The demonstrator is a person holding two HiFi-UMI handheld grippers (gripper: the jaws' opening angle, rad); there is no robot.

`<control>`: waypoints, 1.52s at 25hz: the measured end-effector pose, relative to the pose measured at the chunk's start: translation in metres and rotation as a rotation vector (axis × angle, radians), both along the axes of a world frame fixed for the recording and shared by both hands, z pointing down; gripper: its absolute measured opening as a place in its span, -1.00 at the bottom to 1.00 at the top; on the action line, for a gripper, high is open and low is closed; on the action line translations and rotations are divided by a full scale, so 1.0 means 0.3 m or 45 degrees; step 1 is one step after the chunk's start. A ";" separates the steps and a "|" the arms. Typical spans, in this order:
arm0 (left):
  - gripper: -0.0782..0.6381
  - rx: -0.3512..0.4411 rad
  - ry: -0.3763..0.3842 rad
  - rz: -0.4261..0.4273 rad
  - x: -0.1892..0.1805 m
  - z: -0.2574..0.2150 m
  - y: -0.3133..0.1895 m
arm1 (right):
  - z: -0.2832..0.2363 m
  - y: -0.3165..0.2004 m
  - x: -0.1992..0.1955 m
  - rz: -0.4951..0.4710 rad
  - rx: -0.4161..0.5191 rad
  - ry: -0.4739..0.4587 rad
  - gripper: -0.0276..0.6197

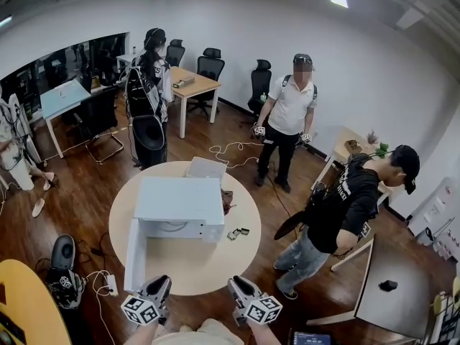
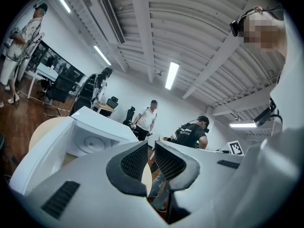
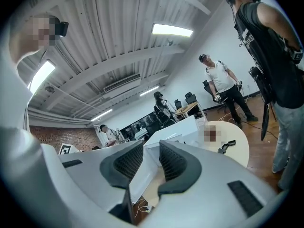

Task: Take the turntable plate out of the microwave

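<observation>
**Turntable plate.** We find the turntable plate (image 2: 90, 144) lying flat on the floor of the microwave (image 1: 180, 200) cavity. It shows as a pale round disc in the left gripper view only. The microwave door (image 1: 134, 254) stands swung open on the unit's left side. The unit sits on a round table (image 1: 194, 264).

**Writing.** We read no brand on the microwave. The white print on the black shirt of the person (image 1: 345, 207) beside the table is too small to read. Each gripper carries a marker cube (image 1: 138, 310) with black-and-white square patterns, not lettering.

**Position relative to the jaws.** Both grippers are at the near table edge, well apart from the plate. From the left gripper (image 2: 152, 151) the plate lies beyond the jaws and off to their left. From the right gripper (image 3: 151, 148) the open door and the microwave body show through the gap, and the plate is hidden.

**Jaws.**
- Left: pads parted by a narrow gap, nothing between them, touching nothing.
- Right: pads parted by a moderate gap, nothing gripped.

**Surroundings.** Small dark items (image 1: 238, 232) lie on the table to the right of the microwave. A second person in a white shirt (image 1: 291, 106) stands farther back.
</observation>
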State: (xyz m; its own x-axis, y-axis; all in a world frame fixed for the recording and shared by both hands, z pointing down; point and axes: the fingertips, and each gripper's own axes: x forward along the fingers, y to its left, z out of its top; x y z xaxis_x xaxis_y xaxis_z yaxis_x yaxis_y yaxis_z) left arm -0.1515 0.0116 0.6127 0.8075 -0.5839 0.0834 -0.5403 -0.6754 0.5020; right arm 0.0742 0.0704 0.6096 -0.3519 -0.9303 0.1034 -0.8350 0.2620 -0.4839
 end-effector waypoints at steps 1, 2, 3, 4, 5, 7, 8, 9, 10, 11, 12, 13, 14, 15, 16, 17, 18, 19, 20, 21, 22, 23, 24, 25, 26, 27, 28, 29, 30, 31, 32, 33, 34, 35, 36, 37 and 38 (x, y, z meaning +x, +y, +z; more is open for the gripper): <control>-0.70 -0.001 -0.002 -0.009 0.016 -0.003 -0.008 | -0.003 -0.010 0.020 -0.008 -0.003 -0.001 -0.61; -0.70 -0.004 -0.007 -0.019 0.033 -0.008 -0.013 | -0.011 -0.019 0.039 -0.018 -0.001 0.000 -0.61; -0.70 -0.009 -0.014 -0.029 0.052 -0.014 -0.018 | -0.020 -0.029 0.058 -0.028 0.003 0.002 -0.61; -0.70 -0.014 -0.019 -0.036 0.074 -0.020 -0.023 | -0.029 -0.043 0.078 -0.038 0.008 0.003 -0.61; -0.70 -0.018 -0.023 -0.041 0.098 -0.026 -0.029 | -0.038 -0.056 0.097 -0.049 0.013 0.001 -0.61; -0.70 -0.025 -0.029 -0.048 0.147 -0.032 -0.034 | -0.052 -0.075 0.131 -0.068 0.018 -0.007 -0.61; -0.70 -0.025 -0.032 -0.052 0.169 -0.033 -0.035 | -0.058 -0.080 0.147 -0.077 0.021 -0.009 -0.61; -0.70 -0.024 -0.035 -0.055 0.191 -0.034 -0.037 | -0.063 -0.084 0.163 -0.085 0.026 -0.011 -0.61; -0.70 -0.022 -0.038 -0.059 0.212 -0.035 -0.039 | -0.065 -0.087 0.178 -0.093 0.029 -0.013 -0.61; -0.70 -0.022 -0.042 -0.063 0.232 -0.036 -0.038 | -0.063 -0.087 0.194 -0.100 0.027 -0.015 -0.61; -0.70 -0.022 -0.044 -0.067 0.254 -0.039 -0.038 | -0.057 -0.088 0.213 -0.107 0.022 -0.017 -0.61; -0.70 -0.019 -0.044 -0.072 0.276 -0.043 -0.039 | -0.051 -0.091 0.235 -0.114 0.015 -0.018 -0.61; -0.70 -0.015 -0.043 -0.077 0.296 -0.048 -0.042 | -0.046 -0.096 0.255 -0.121 0.008 -0.020 -0.61; -0.70 -0.011 -0.043 -0.084 0.311 -0.051 -0.042 | -0.042 -0.100 0.271 -0.130 0.002 -0.023 -0.61; -0.70 -0.010 -0.045 -0.092 0.321 -0.050 -0.039 | -0.038 -0.102 0.282 -0.141 -0.003 -0.026 -0.61; -0.70 -0.011 -0.048 -0.103 0.328 -0.047 -0.034 | -0.032 -0.103 0.293 -0.152 -0.008 -0.028 -0.61; -0.70 -0.010 -0.051 -0.114 0.334 -0.044 -0.027 | -0.023 -0.104 0.305 -0.162 -0.011 -0.030 -0.61; -0.70 -0.007 -0.053 -0.127 0.339 -0.041 -0.019 | -0.016 -0.104 0.317 -0.171 -0.013 -0.032 -0.61; -0.70 -0.004 -0.055 -0.142 0.343 -0.041 -0.012 | -0.013 -0.106 0.328 -0.182 -0.012 -0.034 -0.61; -0.70 -0.005 -0.058 -0.161 0.347 -0.044 -0.002 | -0.014 -0.107 0.338 -0.195 -0.011 -0.036 -0.61; -0.70 -0.011 -0.061 -0.182 0.349 -0.048 0.010 | -0.015 -0.106 0.345 -0.209 -0.009 -0.038 -0.61; -0.70 -0.016 -0.063 -0.202 0.349 -0.050 0.023 | -0.016 -0.104 0.348 -0.224 -0.007 -0.040 -0.61; -0.70 -0.018 -0.064 -0.221 0.347 -0.048 0.035 | -0.014 -0.103 0.348 -0.239 -0.006 -0.042 -0.61; -0.70 -0.019 -0.063 -0.238 0.345 -0.043 0.044 | -0.010 -0.104 0.347 -0.254 -0.004 -0.042 -0.61; -0.70 -0.019 -0.062 -0.253 0.343 -0.035 0.052 | -0.003 -0.105 0.346 -0.268 -0.003 -0.041 -0.61; -0.70 -0.022 -0.060 -0.268 0.344 -0.027 0.059 | 0.005 -0.107 0.347 -0.281 -0.004 -0.041 -0.61; -0.70 -0.027 -0.059 -0.282 0.347 -0.019 0.067 | 0.012 -0.107 0.351 -0.291 -0.008 -0.042 -0.61; -0.70 -0.035 -0.061 -0.294 0.351 -0.014 0.075 | 0.017 -0.105 0.357 -0.299 -0.012 -0.046 -0.61; -0.70 -0.043 -0.064 -0.302 0.354 -0.011 0.086 | 0.020 -0.101 0.361 -0.304 -0.017 -0.052 -0.61; -0.70 -0.047 -0.068 -0.308 0.355 -0.010 0.096 | 0.024 -0.095 0.365 -0.307 -0.023 -0.058 -0.61; -0.70 -0.047 -0.072 -0.313 0.352 -0.008 0.103 | 0.031 -0.089 0.367 -0.307 -0.029 -0.064 -0.61; -0.70 -0.048 -0.075 -0.319 0.348 -0.006 0.107 | 0.038 -0.086 0.370 -0.306 -0.034 -0.070 -0.61; -0.70 -0.048 -0.078 -0.328 0.342 -0.005 0.107 | 0.046 -0.086 0.371 -0.306 -0.037 -0.075 -0.61; -0.70 -0.047 -0.081 -0.337 0.335 -0.002 0.104 | 0.052 -0.087 0.372 -0.306 -0.038 -0.078 -0.61; -0.70 -0.045 -0.084 -0.346 0.328 0.002 0.099 | 0.055 -0.088 0.371 -0.307 -0.038 -0.080 -0.61; -0.70 -0.042 -0.088 -0.352 0.323 0.006 0.093 | 0.056 -0.091 0.371 -0.309 -0.036 -0.080 -0.61; -0.70 -0.042 -0.091 -0.356 0.319 0.010 0.086 | 0.055 -0.093 0.371 -0.310 -0.034 -0.079 -0.61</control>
